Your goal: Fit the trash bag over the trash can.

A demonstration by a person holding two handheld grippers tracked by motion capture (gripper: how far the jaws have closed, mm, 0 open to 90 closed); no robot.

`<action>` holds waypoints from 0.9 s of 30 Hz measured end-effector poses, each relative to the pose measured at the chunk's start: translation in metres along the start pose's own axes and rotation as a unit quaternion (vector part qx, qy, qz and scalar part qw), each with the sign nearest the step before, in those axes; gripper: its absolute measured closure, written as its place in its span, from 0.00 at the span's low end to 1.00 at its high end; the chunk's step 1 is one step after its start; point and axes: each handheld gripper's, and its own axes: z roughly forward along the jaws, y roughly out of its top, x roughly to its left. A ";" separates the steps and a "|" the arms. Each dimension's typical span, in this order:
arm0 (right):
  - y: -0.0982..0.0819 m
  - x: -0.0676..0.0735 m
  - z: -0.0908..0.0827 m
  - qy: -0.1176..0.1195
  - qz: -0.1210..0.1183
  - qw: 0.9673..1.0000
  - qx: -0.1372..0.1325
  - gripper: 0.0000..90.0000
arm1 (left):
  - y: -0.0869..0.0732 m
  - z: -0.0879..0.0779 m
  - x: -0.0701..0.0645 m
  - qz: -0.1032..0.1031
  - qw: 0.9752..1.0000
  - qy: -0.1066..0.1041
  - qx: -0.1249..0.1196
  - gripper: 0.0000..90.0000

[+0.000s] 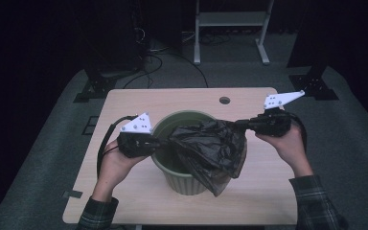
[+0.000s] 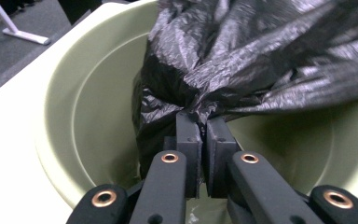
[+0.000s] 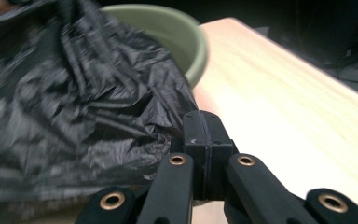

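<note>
A pale green bin (image 1: 172, 125) stands in the middle of the wooden table (image 1: 258, 191). A crumpled black plastic bag (image 1: 206, 148) hangs stretched over the bin's mouth, and part of it droops over the near right rim. My left gripper (image 1: 165, 142) is over the bin's left rim. Its jaws are shut on a gathered edge of the bag (image 2: 242, 56), just above the bin's inside (image 2: 98, 93). My right gripper (image 1: 239, 123) sits past the bin's right rim (image 3: 177, 28). Its jaws are pressed together at the bag's corner (image 3: 74, 107), which pulls taut toward them.
A round hole (image 1: 224, 100) sits in the table near its far edge. Bare tabletop (image 3: 279, 93) lies to the right of the bin. On the floor behind are a white frame (image 1: 230, 19), two dark stand feet (image 1: 96, 86) and loose cables (image 1: 148, 52).
</note>
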 end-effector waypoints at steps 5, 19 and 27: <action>0.016 -0.012 0.019 -0.012 0.006 1.000 -0.014 1.00 | 0.000 0.003 -0.005 0.008 1.000 -0.004 0.002 0.87; 0.032 -0.005 0.035 -0.007 -0.014 1.000 -0.011 1.00 | 0.002 -0.020 -0.009 0.028 0.999 0.042 -0.018 0.34; 0.034 0.000 0.030 0.003 -0.020 1.000 -0.018 1.00 | 0.025 -0.007 -0.016 0.050 0.998 0.007 -0.040 0.37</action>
